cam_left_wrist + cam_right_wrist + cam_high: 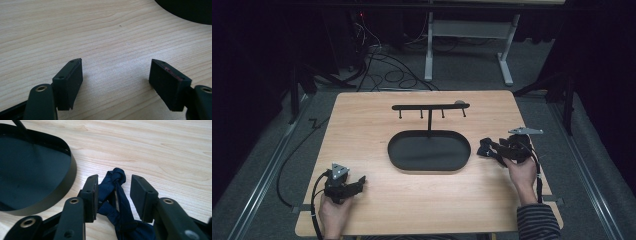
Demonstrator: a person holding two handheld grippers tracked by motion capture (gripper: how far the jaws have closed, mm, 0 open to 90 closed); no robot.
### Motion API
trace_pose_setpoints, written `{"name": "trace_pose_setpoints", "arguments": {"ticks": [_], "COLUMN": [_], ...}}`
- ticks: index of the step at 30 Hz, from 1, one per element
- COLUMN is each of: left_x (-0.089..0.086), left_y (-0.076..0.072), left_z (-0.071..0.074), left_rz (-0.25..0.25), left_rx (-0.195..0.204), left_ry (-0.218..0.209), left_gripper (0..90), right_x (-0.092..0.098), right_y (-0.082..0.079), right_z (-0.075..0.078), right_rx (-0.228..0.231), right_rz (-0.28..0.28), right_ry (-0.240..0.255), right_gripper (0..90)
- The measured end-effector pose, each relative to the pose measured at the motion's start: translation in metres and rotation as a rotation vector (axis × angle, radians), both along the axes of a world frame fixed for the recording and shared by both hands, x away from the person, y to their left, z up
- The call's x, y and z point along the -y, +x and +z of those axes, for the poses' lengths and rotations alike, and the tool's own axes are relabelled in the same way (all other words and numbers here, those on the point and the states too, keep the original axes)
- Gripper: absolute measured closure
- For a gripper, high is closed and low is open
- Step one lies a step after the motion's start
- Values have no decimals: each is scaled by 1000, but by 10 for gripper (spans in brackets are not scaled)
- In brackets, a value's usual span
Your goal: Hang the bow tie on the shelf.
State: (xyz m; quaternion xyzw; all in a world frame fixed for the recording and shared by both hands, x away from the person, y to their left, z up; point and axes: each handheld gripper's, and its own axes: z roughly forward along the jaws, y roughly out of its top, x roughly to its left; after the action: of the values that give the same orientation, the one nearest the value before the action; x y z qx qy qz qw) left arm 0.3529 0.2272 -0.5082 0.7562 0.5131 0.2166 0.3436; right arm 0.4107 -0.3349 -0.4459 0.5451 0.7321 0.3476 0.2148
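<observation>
On the table's right edge: the right gripper [492, 148] has its 2 jaws either side of a dark blue cloth [117, 202], parted; one touches the fabric, the other stands clear, so no grip yet.
Cloth position: bunched on the wood [377, 115], just right of the black oval tray [398, 162].
Cloth axis: its knotted length runs along the jaws, knot pointing toward the tray and away from the hand.
Nearer hand: the right one; the cloth lies directly ahead of it.
Left gripper [357, 182]: open and empty over bare wood at the near left, well apart.
Behind the tray: a hook rack [430, 106].
</observation>
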Motion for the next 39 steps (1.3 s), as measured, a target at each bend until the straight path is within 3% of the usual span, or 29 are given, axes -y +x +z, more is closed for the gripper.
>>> {"name": "trace_pose_setpoints", "arguments": {"ticks": [19,30,33,39], "left_x": [0,0,0,0], "left_y": [0,0,0,0], "left_z": [0,0,0,0], "left_rz": [0,0,0,1], "left_rx": [0,1,-1,1], "left_ry": [-1,-3,-3,-4], "left_gripper": [275,275,275,275], "right_x": [1,2,1,2], "right_y": [20,25,25,21], "right_z": [-18,-26,-26,-21], "right_rx": [-75,-119,-117,-95], "right_rz": [-18,-25,-15,-8], "right_ry": [-16,-28,-38,-32], "right_gripper": [663,832,895,900]}}
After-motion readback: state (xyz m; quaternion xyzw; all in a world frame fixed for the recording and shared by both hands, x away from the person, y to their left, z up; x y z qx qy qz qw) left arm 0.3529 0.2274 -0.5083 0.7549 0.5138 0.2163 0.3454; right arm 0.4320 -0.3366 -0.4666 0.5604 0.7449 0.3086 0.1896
